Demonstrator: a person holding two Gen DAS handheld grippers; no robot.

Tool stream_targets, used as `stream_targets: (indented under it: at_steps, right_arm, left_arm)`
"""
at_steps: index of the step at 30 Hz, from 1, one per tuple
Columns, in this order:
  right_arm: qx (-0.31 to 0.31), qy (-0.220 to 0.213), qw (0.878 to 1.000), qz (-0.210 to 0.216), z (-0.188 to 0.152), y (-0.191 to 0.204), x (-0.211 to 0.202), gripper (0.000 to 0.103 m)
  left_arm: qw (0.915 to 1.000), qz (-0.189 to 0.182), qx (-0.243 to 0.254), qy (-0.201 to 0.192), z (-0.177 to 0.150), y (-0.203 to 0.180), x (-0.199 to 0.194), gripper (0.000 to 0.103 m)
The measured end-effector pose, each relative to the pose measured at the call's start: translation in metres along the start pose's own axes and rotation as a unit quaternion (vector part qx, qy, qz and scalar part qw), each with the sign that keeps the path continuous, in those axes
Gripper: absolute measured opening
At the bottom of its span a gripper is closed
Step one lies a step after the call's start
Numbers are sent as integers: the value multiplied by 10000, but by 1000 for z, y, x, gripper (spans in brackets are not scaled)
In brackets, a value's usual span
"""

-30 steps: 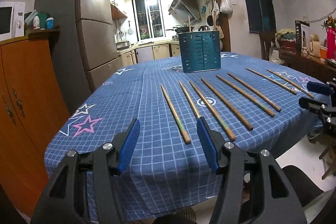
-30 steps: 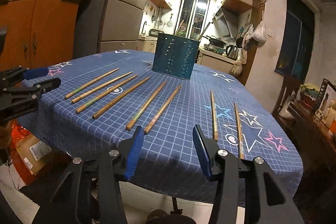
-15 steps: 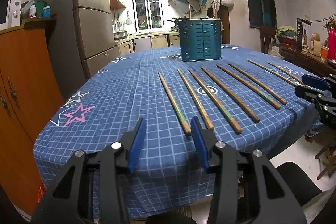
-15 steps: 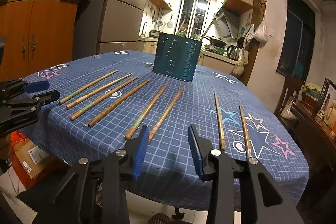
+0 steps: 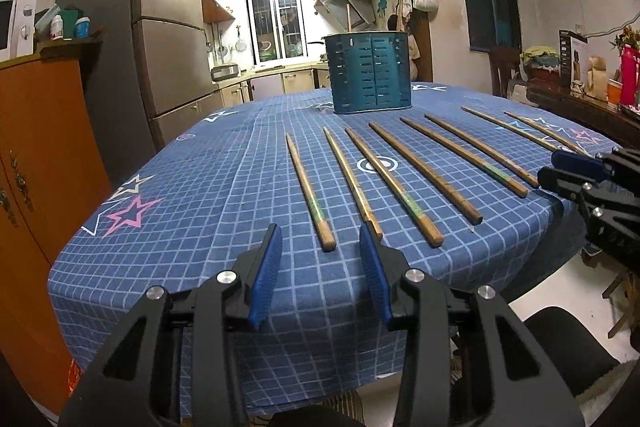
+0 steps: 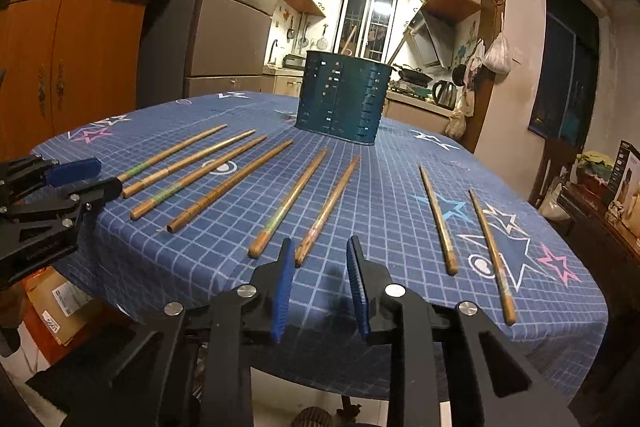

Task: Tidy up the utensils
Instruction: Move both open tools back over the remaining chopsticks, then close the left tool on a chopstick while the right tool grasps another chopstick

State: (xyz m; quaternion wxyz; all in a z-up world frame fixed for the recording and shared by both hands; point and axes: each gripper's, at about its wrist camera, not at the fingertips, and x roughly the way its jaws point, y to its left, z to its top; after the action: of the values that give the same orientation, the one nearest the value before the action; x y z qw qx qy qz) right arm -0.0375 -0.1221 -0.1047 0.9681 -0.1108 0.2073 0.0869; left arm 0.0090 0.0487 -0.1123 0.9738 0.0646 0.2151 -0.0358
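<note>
Table [image 5: 168, 227] | 8 chopsticks [image 5: 308, 187] | left claw [image 5: 320, 247] released, empty | right claw [image 6: 320, 251] narrowing, empty

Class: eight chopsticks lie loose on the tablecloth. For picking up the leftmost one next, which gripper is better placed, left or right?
Left. The left gripper is lined up with the leftmost chopstick, whose near end lies just ahead, between its open fingers. The right gripper faces chopsticks farther right.

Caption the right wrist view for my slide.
Open right claw nears eight chopsticks before a teal utensil holder.
</note>
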Motion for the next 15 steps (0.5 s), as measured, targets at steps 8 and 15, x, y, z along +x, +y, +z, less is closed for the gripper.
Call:
stream_targets:
  at_steps: [8, 15]
  right_arm:
    - [-43, -110, 9998, -129, -7, 9, 5, 23]
    - [-28, -121, 9997, -231, -6, 12, 10, 23]
  left_arm:
    - [9999, 50, -90, -122, -7, 0, -3, 39]
    - [9998, 70, -142, -146, -6, 0, -1, 39]
